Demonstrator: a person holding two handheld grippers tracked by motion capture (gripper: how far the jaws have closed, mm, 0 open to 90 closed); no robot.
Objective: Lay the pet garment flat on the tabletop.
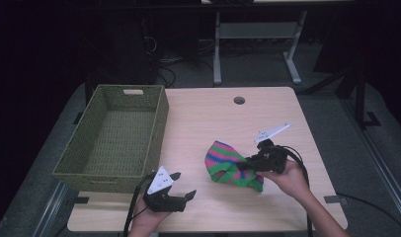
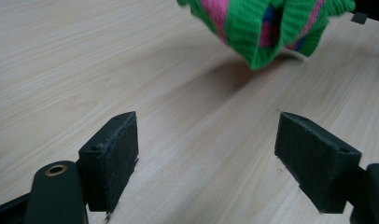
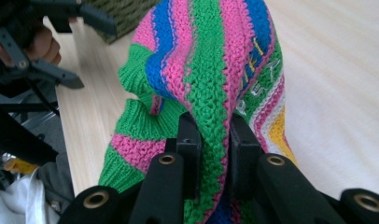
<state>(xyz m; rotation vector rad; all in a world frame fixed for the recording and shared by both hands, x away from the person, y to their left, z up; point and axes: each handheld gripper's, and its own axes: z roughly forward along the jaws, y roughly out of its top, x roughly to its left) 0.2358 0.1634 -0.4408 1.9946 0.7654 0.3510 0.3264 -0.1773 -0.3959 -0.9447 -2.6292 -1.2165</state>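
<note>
Knitted in ribbed green, pink and blue stripes, the sock [image 3: 211,70] bunches between the right gripper [image 3: 214,140] above the pale wood-grain bench [image 1: 208,118]. Left gripper [image 2: 206,154] spread wide beside the woven basket [image 1: 159,123].

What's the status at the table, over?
Right hand-held gripper shut on striped knit. Left hand-held gripper open, empty. Basket left, path unobstructed.

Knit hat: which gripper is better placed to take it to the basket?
Right. The right gripper is already shut on the striped knit hat; the left gripper is open and apart from it, near the green wicker basket.
</note>
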